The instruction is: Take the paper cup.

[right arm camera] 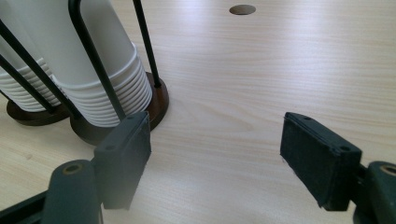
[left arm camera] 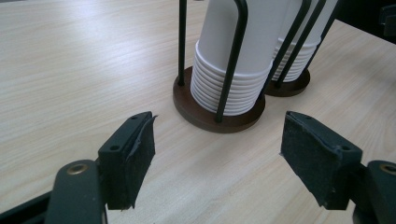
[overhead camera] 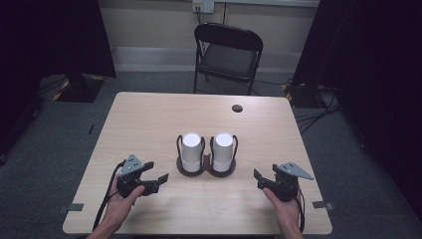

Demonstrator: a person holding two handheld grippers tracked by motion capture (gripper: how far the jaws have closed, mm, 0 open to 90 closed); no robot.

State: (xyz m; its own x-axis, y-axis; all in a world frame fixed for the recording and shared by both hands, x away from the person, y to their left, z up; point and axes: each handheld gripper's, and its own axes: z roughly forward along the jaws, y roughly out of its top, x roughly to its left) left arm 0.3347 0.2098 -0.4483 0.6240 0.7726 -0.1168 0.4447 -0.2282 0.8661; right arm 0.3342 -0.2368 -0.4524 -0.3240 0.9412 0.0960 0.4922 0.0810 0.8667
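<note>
The left tool (overhead camera: 160,180) and the right tool (overhead camera: 258,178) hover low over the pale wooden bench (overhead camera: 149,119), jaws spread and empty. Between them, near the bench's middle, stands a dark round-based wire holder (overhead camera: 206,169) with two stacks of white paper cups (overhead camera: 191,151).

Wooden table (overhead camera: 149,124): double cup holder (overhead camera: 206,171) standing mid-table.

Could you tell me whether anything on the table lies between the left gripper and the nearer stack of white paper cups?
No loose thing does: bare light wooden table lies between the open left gripper and the nearer stack of white paper cups. The stack's black wire holder does bar it, though: upright rods run up its sides, so the fingers would meet wire there.
</note>
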